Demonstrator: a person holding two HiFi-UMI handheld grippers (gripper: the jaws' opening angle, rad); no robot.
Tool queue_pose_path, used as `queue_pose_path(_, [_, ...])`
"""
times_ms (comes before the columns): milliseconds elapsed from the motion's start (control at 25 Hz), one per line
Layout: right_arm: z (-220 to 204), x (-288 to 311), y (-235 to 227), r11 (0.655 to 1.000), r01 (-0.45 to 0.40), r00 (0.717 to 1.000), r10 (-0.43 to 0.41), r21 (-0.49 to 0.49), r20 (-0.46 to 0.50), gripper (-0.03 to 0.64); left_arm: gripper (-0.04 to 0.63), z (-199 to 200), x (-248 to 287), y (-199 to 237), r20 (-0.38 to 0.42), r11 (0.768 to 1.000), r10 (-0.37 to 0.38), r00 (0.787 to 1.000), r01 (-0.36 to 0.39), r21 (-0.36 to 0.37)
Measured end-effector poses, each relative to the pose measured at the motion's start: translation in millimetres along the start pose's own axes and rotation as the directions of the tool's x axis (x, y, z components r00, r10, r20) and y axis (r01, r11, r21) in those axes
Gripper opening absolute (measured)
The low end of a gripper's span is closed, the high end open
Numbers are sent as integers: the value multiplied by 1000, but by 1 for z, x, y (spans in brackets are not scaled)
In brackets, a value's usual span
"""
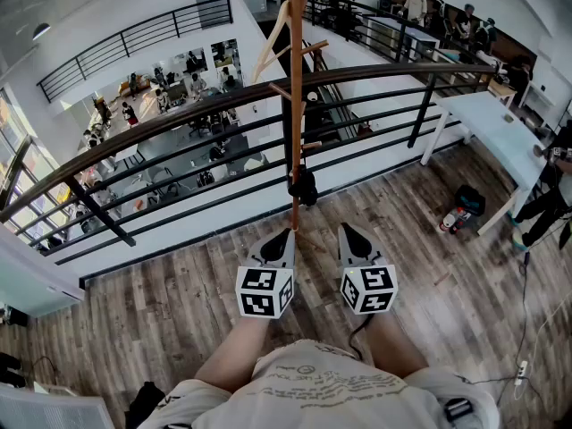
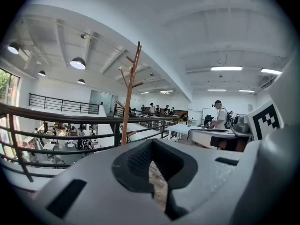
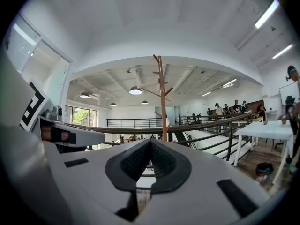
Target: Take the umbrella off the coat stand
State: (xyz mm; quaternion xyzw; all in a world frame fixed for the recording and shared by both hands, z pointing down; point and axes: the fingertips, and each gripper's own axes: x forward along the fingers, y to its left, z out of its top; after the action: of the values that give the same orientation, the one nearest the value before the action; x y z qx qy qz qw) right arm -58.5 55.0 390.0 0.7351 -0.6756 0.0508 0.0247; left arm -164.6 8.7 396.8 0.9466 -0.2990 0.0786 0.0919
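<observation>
A slim wooden coat stand [image 1: 294, 105] rises in front of me at the balcony rail. A small black folded umbrella [image 1: 303, 186] hangs low on its pole from a short peg. My left gripper [image 1: 284, 237] is shut and empty, its tip just left of the foot of the pole and below the umbrella. To the right of the pole my right gripper [image 1: 349, 233] is also shut and holds nothing. In the left gripper view the stand [image 2: 130, 97] is ahead beyond the left gripper [image 2: 152, 162]. In the right gripper view the stand [image 3: 162, 102] rises above the right gripper [image 3: 149, 162]. The jaws hide the umbrella in both gripper views.
A dark curved railing [image 1: 179, 119] runs behind the stand, with an open drop to a lower floor beyond it. A white table [image 1: 500, 128] stands at the right, with a black bag [image 1: 469, 200] under it. A cable [image 1: 525, 284] trails on the wooden floor. People stand at the far right.
</observation>
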Motion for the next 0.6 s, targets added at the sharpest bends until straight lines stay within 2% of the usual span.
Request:
queue_pose_path(280, [18, 9, -13, 1000, -9, 999, 10, -28, 36, 3, 3, 17, 17, -5, 33, 1000, 1, 999, -2, 14])
queue_pose_path(600, [18, 6, -20, 1000, -27, 998, 28, -13, 49, 3, 3, 17, 30, -16, 24, 1000, 13, 1000, -14, 26])
